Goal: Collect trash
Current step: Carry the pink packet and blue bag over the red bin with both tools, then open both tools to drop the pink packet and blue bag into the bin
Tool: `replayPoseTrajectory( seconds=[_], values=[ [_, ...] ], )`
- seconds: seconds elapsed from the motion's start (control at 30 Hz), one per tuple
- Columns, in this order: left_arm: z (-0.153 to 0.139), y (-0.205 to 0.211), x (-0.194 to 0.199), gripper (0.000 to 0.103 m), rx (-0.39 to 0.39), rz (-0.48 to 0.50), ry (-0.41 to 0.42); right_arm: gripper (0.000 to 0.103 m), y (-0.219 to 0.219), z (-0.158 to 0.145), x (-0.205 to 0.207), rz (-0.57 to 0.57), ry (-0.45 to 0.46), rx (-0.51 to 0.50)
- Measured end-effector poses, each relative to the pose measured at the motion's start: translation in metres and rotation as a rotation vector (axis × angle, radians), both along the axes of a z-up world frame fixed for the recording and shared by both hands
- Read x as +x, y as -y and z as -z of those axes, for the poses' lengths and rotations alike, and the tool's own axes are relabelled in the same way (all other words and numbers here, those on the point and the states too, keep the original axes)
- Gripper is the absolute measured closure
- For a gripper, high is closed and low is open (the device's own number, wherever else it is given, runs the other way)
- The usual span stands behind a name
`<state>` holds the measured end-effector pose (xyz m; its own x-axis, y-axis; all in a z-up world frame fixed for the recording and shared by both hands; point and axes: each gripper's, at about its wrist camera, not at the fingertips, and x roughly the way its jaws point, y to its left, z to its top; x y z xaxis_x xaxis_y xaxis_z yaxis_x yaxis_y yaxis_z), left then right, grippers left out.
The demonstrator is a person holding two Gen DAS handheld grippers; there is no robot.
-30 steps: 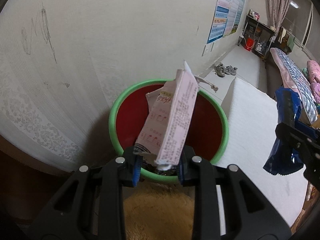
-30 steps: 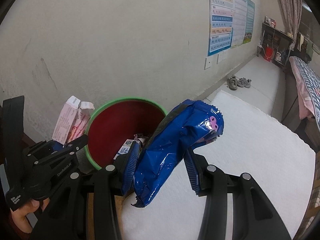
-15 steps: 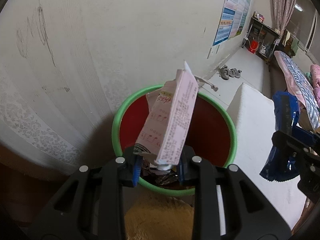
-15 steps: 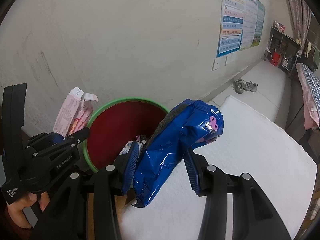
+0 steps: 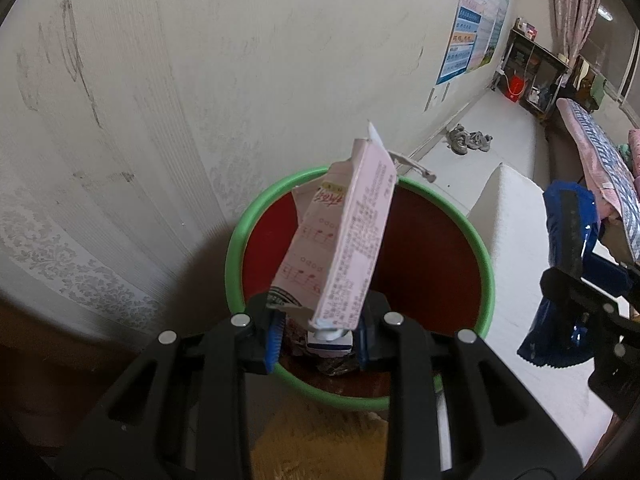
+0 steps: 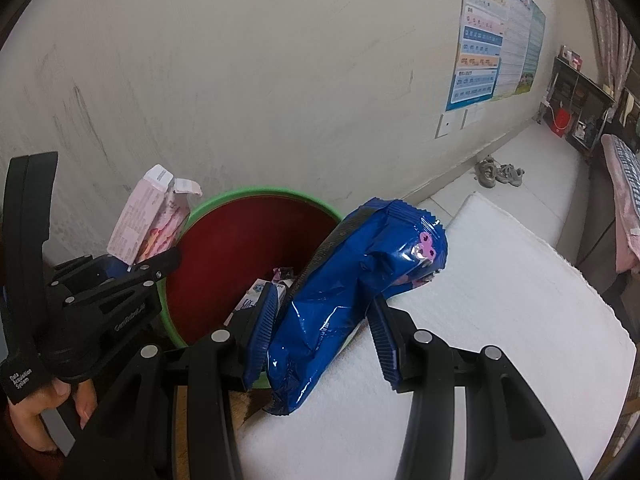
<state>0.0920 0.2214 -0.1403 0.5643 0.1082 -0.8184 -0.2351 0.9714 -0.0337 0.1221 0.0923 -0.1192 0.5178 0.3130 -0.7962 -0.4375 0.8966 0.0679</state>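
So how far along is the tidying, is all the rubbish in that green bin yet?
Partly. Some wrappers and a small carton already lie at the bottom of the green bin. In hand: the left gripper holds a pink carton over the bin's opening, and the right gripper holds a blue snack bag beside its rim. Left to do: drop both in.

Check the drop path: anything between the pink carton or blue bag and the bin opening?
Nothing visible. The pink carton in the left gripper hangs over the open bin; the blue bag in the right gripper is at its rim, which has no lid.
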Motion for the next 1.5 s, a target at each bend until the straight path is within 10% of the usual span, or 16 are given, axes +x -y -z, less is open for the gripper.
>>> replayPoseTrajectory(
  seconds=[1.1,1.37,1.5],
  values=[
    [0.032,-0.013,0.043,0.074,-0.033,0.003,-0.094,0.058,-0.011,0.025,0.028,-0.056,-0.037,0.006],
    [0.027,-0.015,0.044,0.033,-0.036,-0.024,-0.063,0.057,-0.014,0.026,0.03,-0.063,-0.042,0.006],
    [0.021,-0.022,0.035,0.031,-0.052,-0.06,-0.044,0.051,-0.017,0.026,0.033,-0.068,-0.053,0.022]
  ],
)
